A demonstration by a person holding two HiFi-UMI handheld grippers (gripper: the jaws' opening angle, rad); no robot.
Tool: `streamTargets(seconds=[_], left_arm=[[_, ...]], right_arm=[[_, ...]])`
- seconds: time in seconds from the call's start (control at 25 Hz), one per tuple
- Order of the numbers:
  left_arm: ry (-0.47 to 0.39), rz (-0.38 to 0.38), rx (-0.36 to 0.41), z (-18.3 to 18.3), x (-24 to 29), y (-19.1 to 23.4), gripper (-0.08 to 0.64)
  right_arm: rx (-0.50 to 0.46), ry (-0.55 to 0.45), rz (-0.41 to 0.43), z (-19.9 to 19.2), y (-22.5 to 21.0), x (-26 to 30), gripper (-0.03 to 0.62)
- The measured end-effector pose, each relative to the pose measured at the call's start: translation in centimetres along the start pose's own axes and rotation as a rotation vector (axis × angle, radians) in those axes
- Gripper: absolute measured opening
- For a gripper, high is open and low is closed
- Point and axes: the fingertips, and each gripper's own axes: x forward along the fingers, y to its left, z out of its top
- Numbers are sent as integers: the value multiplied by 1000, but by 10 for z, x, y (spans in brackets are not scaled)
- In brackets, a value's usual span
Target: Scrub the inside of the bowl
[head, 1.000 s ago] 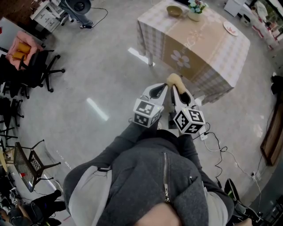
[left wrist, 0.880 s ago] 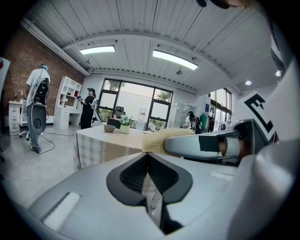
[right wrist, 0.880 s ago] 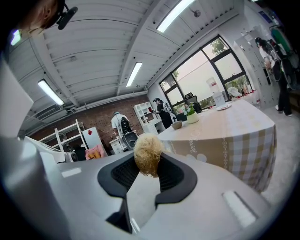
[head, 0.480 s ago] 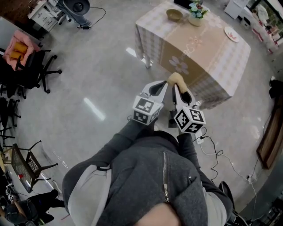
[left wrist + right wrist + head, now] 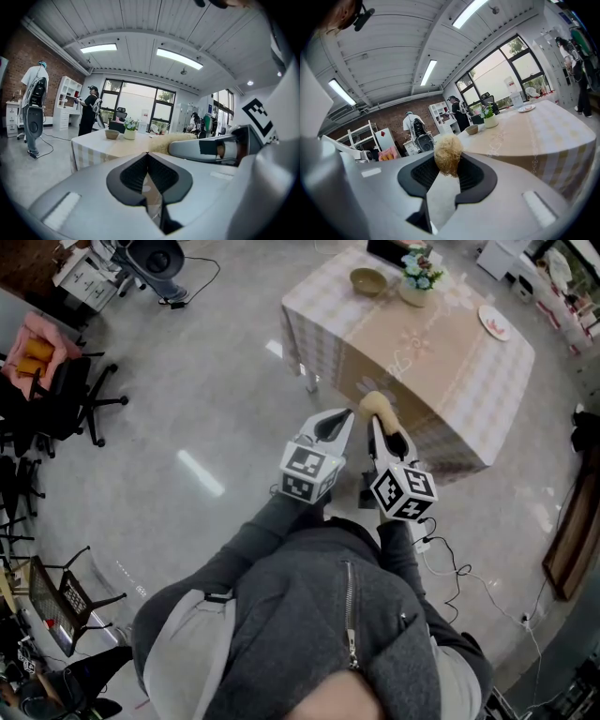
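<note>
The person has walked nearer the checked-cloth worktop. The right claw grips a straw-coloured fibrous scrubber, the left claw is closed and empty, and the small tan bowl is not yet within reach.

Right hand-held gripper clamps a tan scrubber — bowl sits on the table ahead.

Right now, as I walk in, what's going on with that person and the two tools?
A person in a grey jacket holds a tool in each hand, both pointed toward a cloth-covered table. The right tool is clamped on a tan fibrous scrubber. The left tool is shut with nothing in it. The bowl sits at the table's far end beside a potted plant, well beyond both tools, so no scrubbing has begun.
</note>
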Motion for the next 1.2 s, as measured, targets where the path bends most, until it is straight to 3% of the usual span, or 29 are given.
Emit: streamTargets(seconds=[0.28,1.2], left_arm=[[9,-32,-8,20,41,28,9],[18,-36,-45,65,150,152,9]], right_arm=[[5,6,-21,24,-14,46,104],[-13,42,-33,83,-39,206,104]])
